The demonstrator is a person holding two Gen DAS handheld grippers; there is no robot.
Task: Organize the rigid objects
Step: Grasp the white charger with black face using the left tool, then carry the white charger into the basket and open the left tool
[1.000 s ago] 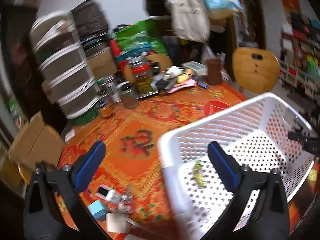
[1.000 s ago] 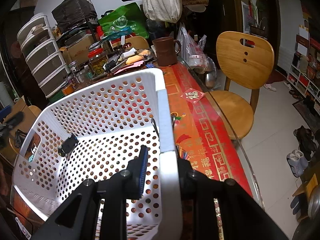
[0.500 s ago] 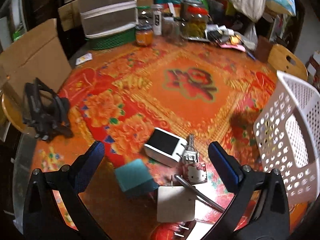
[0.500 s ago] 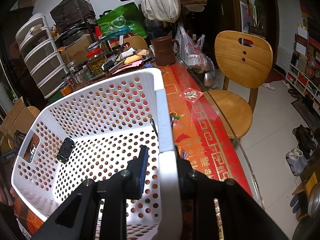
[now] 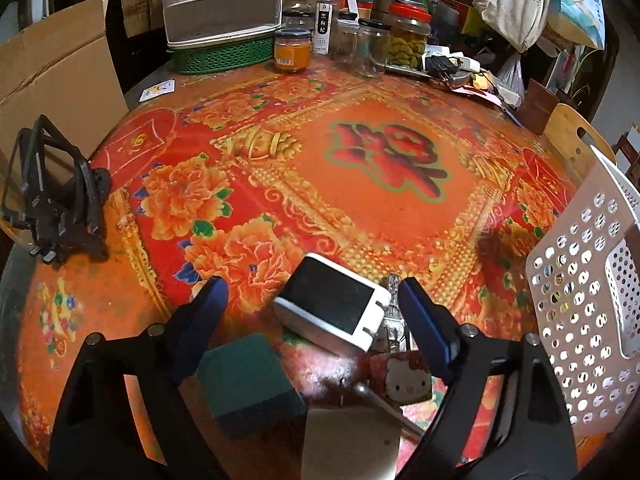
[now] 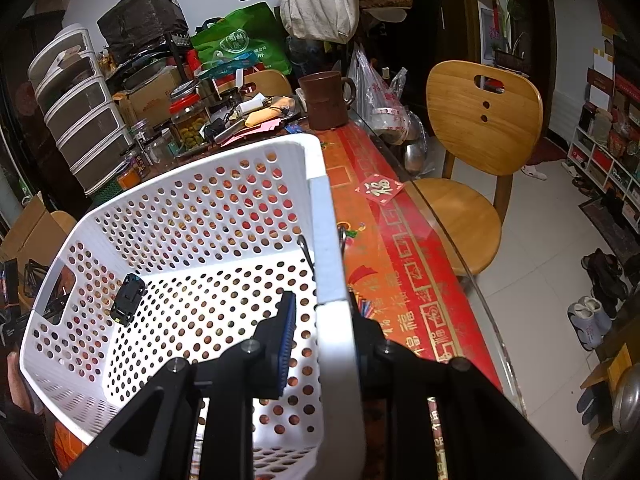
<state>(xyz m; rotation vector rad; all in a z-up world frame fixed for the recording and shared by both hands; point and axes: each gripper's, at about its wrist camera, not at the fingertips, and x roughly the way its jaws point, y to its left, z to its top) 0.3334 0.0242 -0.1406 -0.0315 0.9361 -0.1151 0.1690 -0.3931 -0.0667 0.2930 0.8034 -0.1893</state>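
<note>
1. On the near part of the counter (image 5: pixel 360 208), we hang the left gripper (image 5: pixel 312 296) over a white box with a dark top (image 5: pixel 332 308), jaws spread wide to either side of it and touching nothing.
2. The box's long axis runs from near left to far right, so it lies slantwise between the jaws.
3. At the right, our right gripper (image 6: pixel 320 308) pinches the white basket (image 6: pixel 200 208) by its rim, probably to steady it; a toy car (image 6: pixel 128 298) lies inside.

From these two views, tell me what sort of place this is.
Most likely a lived-in home dining room: a round table under a festive red-and-gold cloth, food jars crowded at its far edge, a wooden chair pulled up, and shoes on the tiled floor.
</note>
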